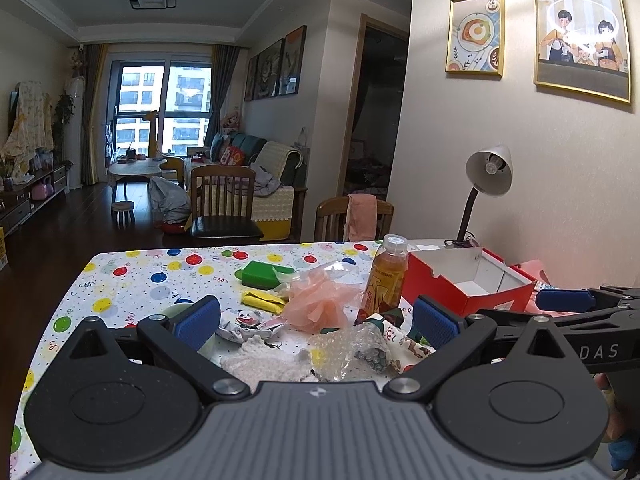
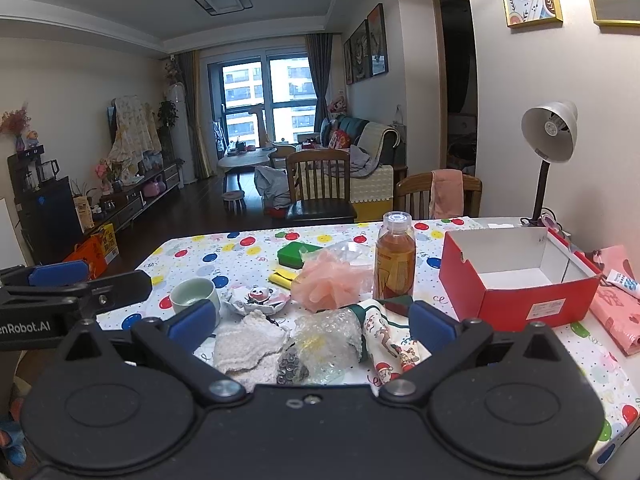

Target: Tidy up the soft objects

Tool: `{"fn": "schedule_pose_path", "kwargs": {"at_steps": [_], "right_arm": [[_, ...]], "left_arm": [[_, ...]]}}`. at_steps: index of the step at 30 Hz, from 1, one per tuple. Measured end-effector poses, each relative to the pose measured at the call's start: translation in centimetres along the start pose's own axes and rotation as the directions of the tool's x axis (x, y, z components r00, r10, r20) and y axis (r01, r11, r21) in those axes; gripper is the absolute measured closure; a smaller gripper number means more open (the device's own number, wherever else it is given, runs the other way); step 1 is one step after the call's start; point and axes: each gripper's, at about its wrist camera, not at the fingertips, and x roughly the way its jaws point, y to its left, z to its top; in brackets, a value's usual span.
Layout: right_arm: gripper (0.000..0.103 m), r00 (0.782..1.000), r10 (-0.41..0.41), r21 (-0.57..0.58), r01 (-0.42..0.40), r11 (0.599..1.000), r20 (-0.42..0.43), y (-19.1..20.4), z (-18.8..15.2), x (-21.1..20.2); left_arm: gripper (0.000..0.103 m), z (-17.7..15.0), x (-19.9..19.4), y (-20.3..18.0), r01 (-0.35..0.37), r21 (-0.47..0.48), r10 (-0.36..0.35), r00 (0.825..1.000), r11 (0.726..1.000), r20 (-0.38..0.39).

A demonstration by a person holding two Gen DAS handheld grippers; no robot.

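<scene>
Both of your cameras sit low at the near edge of the bench [image 1: 132, 276], looking along it toward the living room and window. The left view rides just left of the right one, so each catches the other tool at its side: the right tool [image 1: 568, 300] in one, the left tool [image 2: 60, 276] in the other. Both share the near clutter, the red box [image 2: 516, 280] and the lamp [image 2: 550, 132].
</scene>
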Motion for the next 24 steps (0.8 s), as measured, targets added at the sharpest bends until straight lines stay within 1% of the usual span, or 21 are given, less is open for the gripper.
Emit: {"fn": "schedule_pose_path", "kwargs": {"at_steps": [24], "right_arm": [[0.0, 1.0, -0.002, -0.002, 0.002, 1.0, 0.005, -0.1, 0.22, 0.09]], "left_arm": [[0.0, 0.17, 0.08, -0.8, -0.005, 0.001, 0.005, 1.0, 1.0, 0.001]]}}
